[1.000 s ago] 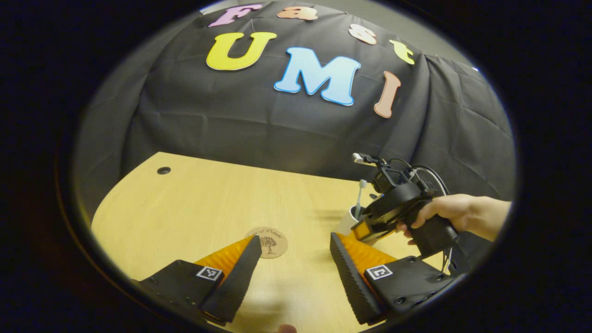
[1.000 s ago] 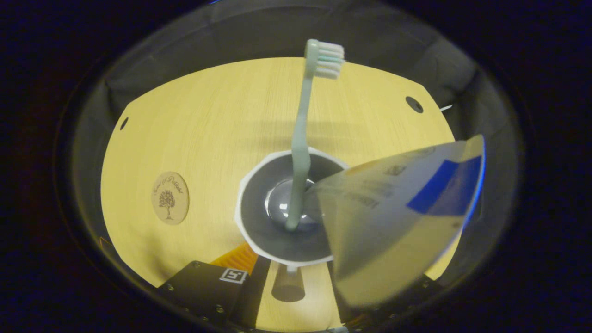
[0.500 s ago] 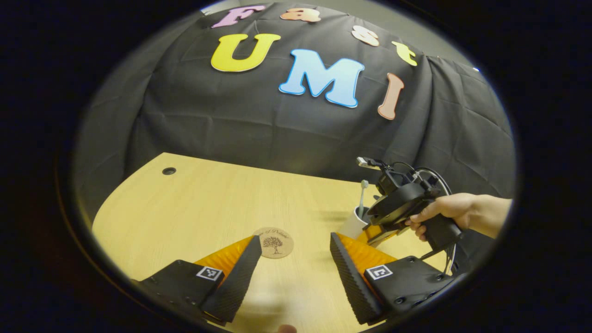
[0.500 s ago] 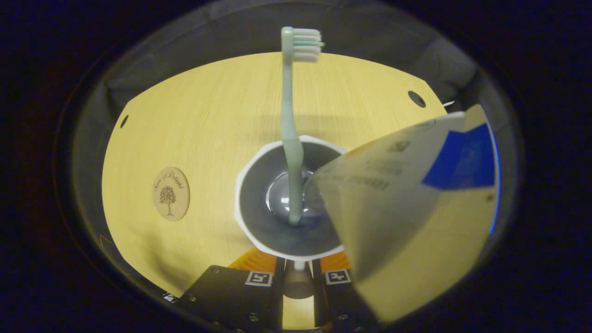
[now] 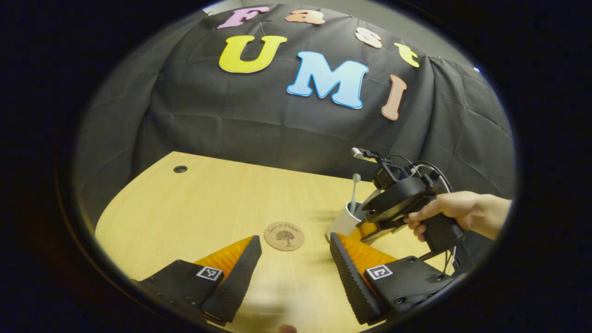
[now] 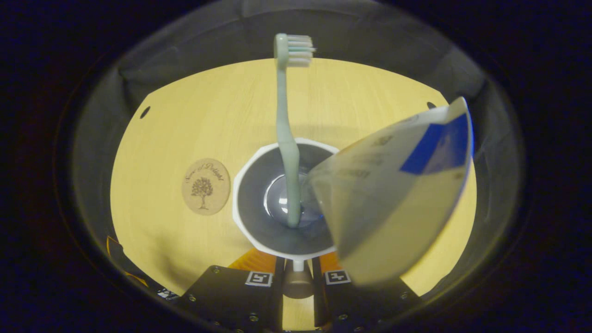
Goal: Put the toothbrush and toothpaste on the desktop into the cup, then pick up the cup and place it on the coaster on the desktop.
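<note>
A white faceted cup (image 6: 259, 233) with a dark inside stands on the light wooden table (image 6: 175, 138), seen from above in the right gripper view. A pale green toothbrush (image 6: 286, 152) stands in it, bristles up, its handle leaning on the far rim. Beside it a white and yellow toothpaste tube with a blue patch (image 6: 393, 194) sits with its lower end inside the cup and its wide end jutting out over the near right rim.

The right gripper (image 6: 298, 277) is narrowed on the cup's near side, its fingers pressed close on what looks like a small handle there; whether the cup is off the table cannot be told. Just beside the cup lies the round cork coaster with a tree print (image 6: 206, 186), apart from it.

In the left gripper view, the cup (image 5: 342, 222) shows behind that gripper's right finger, with the toothbrush (image 5: 354, 192) rising from it and a hand (image 5: 444, 210) holding the right gripper (image 5: 370, 229) against it. The left gripper (image 5: 293, 273) hovers low over the table with its fingers spread wide, holding nothing, the coaster (image 5: 284, 236) ahead between them.
</note>
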Tool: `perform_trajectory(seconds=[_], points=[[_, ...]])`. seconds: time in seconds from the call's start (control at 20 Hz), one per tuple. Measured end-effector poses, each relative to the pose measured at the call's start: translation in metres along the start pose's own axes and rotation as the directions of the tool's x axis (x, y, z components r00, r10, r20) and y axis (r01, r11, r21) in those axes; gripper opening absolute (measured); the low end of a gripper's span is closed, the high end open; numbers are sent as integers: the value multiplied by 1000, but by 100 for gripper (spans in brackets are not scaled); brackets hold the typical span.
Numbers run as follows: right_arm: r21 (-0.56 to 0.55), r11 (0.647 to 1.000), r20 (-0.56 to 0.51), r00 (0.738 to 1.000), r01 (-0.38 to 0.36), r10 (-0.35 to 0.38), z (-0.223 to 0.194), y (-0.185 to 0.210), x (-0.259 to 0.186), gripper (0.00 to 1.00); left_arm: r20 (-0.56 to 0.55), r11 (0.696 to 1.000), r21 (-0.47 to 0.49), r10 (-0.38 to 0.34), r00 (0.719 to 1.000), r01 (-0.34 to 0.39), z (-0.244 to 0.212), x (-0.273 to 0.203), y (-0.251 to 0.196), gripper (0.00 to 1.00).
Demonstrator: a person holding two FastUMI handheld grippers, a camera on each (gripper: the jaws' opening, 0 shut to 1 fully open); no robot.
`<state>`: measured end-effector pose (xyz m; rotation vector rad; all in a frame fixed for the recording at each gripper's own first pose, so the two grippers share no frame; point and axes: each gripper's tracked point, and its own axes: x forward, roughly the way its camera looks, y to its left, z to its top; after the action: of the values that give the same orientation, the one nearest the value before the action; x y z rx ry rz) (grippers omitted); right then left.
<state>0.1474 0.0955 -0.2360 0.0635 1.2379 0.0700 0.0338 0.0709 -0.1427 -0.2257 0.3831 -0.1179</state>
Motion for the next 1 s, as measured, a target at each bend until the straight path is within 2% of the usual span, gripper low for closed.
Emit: perform_trajectory(seconds=[0.2,0.25,0.5,0.6,0.65,0.75,0.8,0.85,0.9,1.0], points=[[-54,998,21,1000,-14,15,6,34,-5,30,-6,1000,5,23,1000,-23,-6,-14,18,94],[-62,998,24,999,-21,23,8,44,-5,26,-5,1000,3,29,1000,-29,-6,-19,22,97],[-105,993,24,998,-47,49,18,86,-4,26,5,998,-5,61,998,-61,-7,-35,42,97],[-119,992,15,999,-50,52,20,102,0,23,5,997,-7,71,997,-71,-8,-38,49,94],[-122,991,9,999,-52,54,22,108,3,23,7,997,-7,75,997,-75,-8,-40,52,97],[-131,990,-2,999,-51,51,25,114,9,26,8,996,-3,84,996,-84,-8,-43,57,94],[-138,989,-7,999,-48,47,27,120,13,26,10,996,-3,89,996,-89,-7,-44,60,97],[-146,988,-15,999,-42,40,27,125,16,30,10,996,-3,94,996,-94,-7,-45,63,94],[-153,988,-19,999,-38,35,28,133,21,26,10,995,-4,99,995,-99,-6,-46,65,94],[-161,986,-25,999,-34,30,32,146,31,26,12,995,-7,104,995,-104,-5,-46,68,97]])
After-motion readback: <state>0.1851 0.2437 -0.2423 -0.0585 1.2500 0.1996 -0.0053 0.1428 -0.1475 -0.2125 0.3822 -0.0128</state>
